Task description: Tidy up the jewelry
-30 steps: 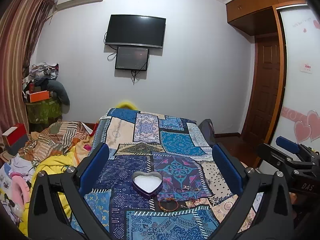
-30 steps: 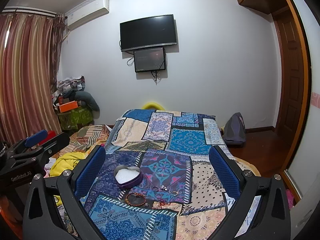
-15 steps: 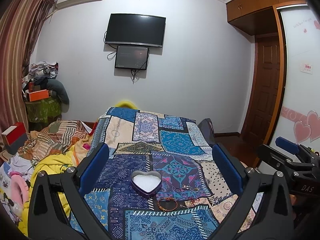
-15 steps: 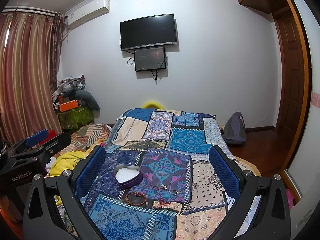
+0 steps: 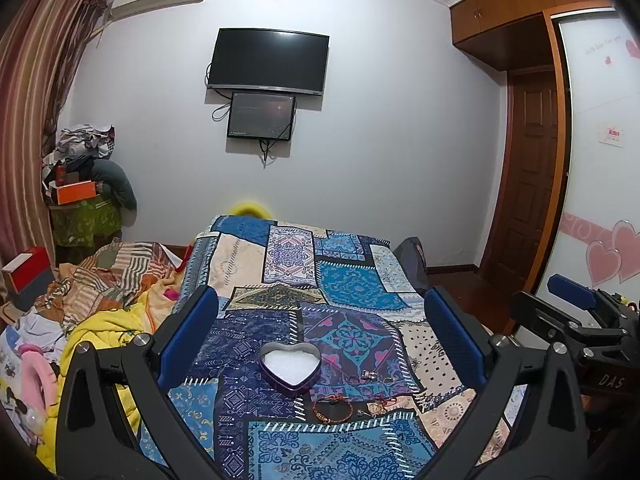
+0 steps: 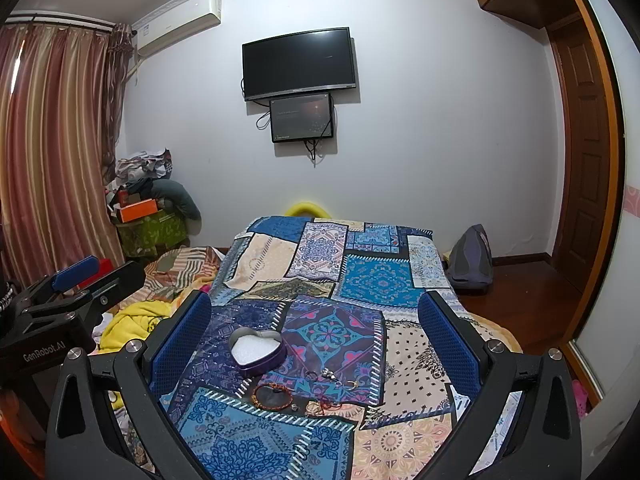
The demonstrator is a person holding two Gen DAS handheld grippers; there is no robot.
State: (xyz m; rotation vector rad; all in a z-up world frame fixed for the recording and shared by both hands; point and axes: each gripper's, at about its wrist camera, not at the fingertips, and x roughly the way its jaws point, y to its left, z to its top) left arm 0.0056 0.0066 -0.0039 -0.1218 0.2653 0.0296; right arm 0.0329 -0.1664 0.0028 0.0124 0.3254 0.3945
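Observation:
A purple heart-shaped box (image 5: 290, 366) (image 6: 258, 352) with white lining lies open on the patchwork bedspread (image 5: 348, 280) (image 6: 376, 280). Just in front of it lies a beaded orange bracelet (image 5: 333, 409) (image 6: 273, 395). Small rings and a red cord piece (image 5: 376, 378) (image 6: 332, 378) are scattered to its right. My left gripper (image 5: 320, 312) is open above the bed, nothing between its blue pads. My right gripper (image 6: 316, 312) is open too, likewise holding nothing. Each gripper shows at the edge of the other's view.
Rumpled blankets and clothes (image 5: 100, 292) are heaped left of the bed. A cluttered green stand (image 6: 148, 224) is in the corner by the curtains. A dark bag (image 6: 470, 260) sits on the floor at right near a wooden door (image 5: 528, 184). A TV (image 5: 268, 62) hangs on the far wall.
Both views have drifted only slightly. The jewelry and box have not moved, and both grippers stay open.

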